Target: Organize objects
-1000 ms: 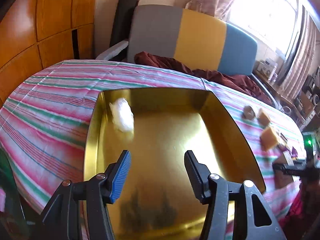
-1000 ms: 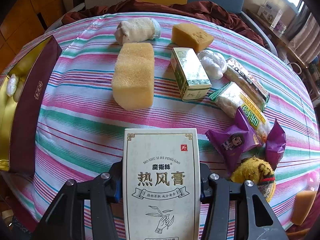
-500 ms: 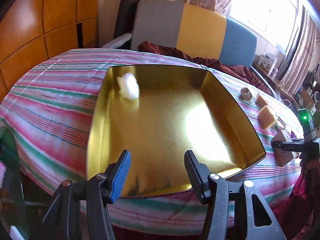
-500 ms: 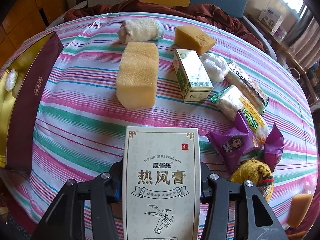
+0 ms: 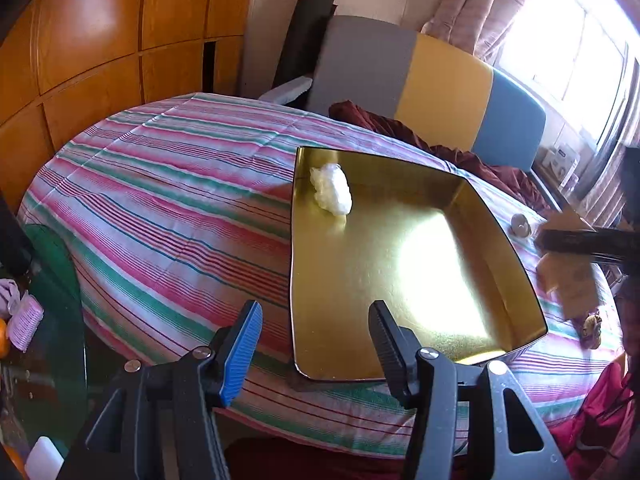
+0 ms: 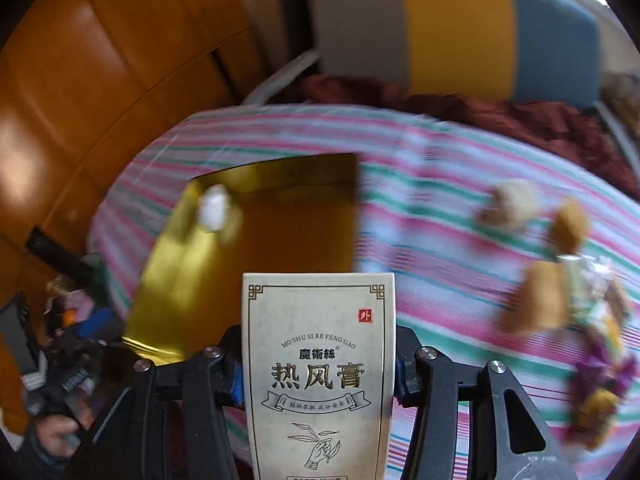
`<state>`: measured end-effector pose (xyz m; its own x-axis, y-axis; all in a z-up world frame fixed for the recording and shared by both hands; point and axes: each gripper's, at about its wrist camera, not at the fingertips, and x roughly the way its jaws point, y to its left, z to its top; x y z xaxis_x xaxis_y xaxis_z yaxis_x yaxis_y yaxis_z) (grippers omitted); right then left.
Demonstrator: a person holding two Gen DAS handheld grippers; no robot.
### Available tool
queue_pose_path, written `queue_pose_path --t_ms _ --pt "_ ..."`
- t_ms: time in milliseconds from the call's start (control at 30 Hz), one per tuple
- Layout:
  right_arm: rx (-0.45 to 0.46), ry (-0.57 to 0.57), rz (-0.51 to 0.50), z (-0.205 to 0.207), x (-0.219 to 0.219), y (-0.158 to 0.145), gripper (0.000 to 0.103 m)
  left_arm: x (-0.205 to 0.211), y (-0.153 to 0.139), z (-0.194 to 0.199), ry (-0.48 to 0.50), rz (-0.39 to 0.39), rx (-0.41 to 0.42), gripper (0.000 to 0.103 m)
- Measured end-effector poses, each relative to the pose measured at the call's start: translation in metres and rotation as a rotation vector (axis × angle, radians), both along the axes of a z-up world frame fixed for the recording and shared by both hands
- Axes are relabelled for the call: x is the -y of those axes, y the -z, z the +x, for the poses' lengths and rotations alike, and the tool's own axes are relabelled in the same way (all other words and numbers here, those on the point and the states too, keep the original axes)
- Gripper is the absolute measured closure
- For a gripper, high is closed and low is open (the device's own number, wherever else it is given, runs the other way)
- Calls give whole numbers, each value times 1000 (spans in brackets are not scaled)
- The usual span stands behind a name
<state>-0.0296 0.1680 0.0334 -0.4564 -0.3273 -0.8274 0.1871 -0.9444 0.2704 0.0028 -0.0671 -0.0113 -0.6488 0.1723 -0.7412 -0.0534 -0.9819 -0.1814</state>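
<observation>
Worktop [image 5: 168, 200] room is wide left of the gold tray [image 5: 496, 240], whose raised walls could catch the white carton [image 6: 318, 368] if it comes in low. Right gripper [image 6: 318, 364] fingers clamp the carton above the tray's near corner; a white wad [image 5: 331, 194] fills the far corner. Left gripper [image 5: 316, 344] hangs open and empty at the near rim.

Gold tray [image 5: 400, 280] floor lies open — only a white wad [image 5: 331, 194] occupies its far corner.

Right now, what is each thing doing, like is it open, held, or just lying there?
Gold tray: open-topped, resting on the striped cloth, nearly bare.
White wad: lying loose in the tray's far corner.
Cream box: upright, clamped in the right hand-held gripper.
Left hand-held gripper: open, holding nothing.
</observation>
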Motion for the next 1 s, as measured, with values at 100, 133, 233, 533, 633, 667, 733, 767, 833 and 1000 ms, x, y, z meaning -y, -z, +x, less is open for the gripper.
queue_pose_path --t_ms 100,133,233,533,633,667,733,767,833,1000 --pt "78 -58 8 -29 63 27 51 4 1 -2 -9 6 -1 47" --pt "110 -68 -7 -39 77 37 51 5 2 -3 -11 8 3 47" --pt "186 -69 -14 -70 115 66 51 11 9 -5 -30 18 26 47" --pt "285 26 -122 -115 164 103 44 21 19 -10 -63 41 58 47" --pt "287 33 -212 -117 168 104 25 20 18 -9 -63 33 49 47" --pt "276 28 -217 -115 167 102 23 20 18 -9 -63 30 46 47" --pt "260 22 -226 -108 163 98 21 18 18 -7 -65 26 44 47" --pt "250 15 -231 -105 159 95 21 18 18 -7 -65 23 42 47" --pt "212 4 -222 -96 151 88 21 16 16 -7 -61 16 36 47" --pt "105 -1 -164 -69 123 62 16 7 13 -4 -44 -19 15 47"
